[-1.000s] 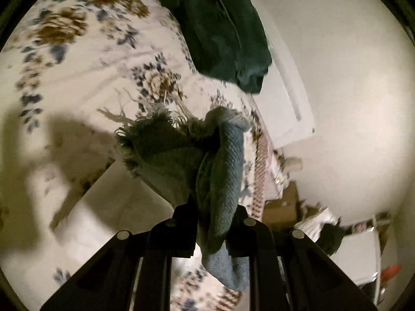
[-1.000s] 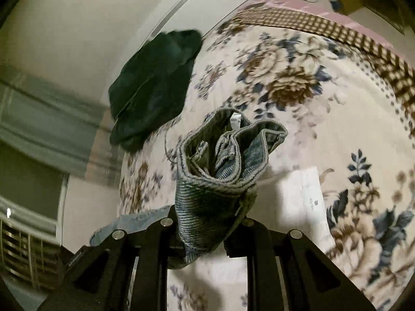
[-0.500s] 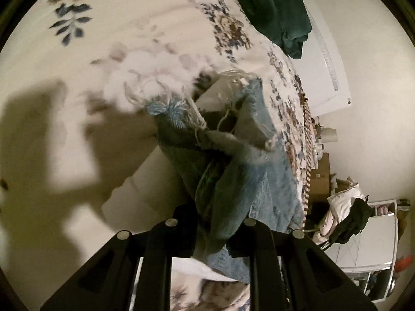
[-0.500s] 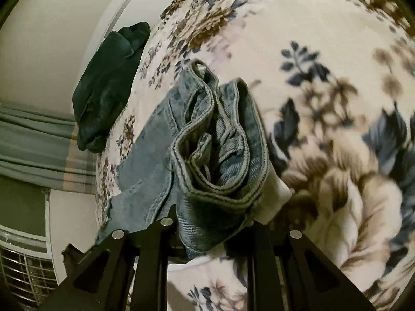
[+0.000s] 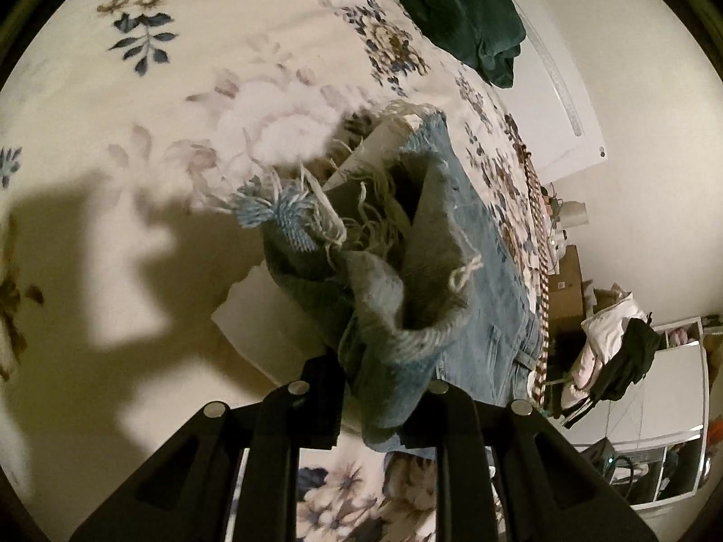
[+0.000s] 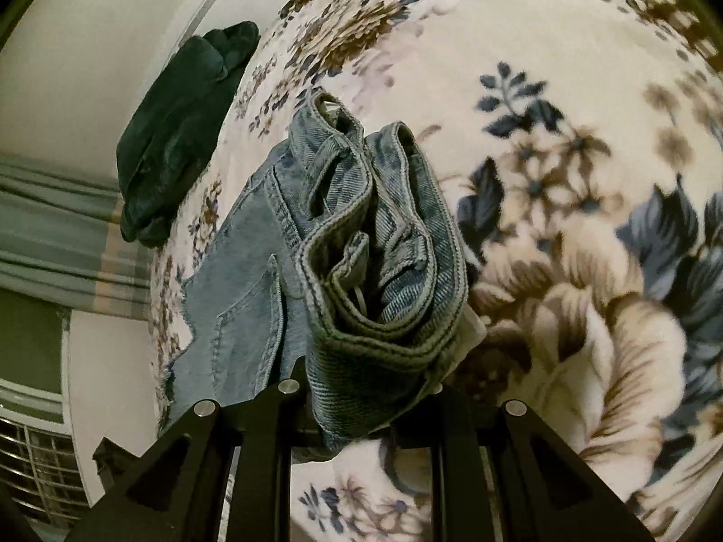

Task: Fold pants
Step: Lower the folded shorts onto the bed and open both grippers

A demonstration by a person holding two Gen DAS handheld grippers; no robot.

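Observation:
The light blue denim pants (image 5: 470, 271) lie stretched over the floral bedspread (image 5: 180, 90). My left gripper (image 5: 382, 402) is shut on their frayed hem end (image 5: 289, 217), bunched up just above the bed. My right gripper (image 6: 361, 406) is shut on the folded waistband end (image 6: 384, 271), with belt loops showing; the rest of the pants (image 6: 235, 307) runs off to the left. Both ends sit low, close to the bedspread.
A dark green garment (image 5: 456, 4) lies at the far edge of the bed by the wall; it also shows in the right wrist view (image 6: 176, 135). A white sheet (image 5: 266, 320) lies under the hem. Clutter and a cabinet (image 5: 655, 397) stand beyond the bed.
Both grippers have come down toward the bed with the pants still held. The pants now lie spread along the bedspread between them instead of hanging in bunches.

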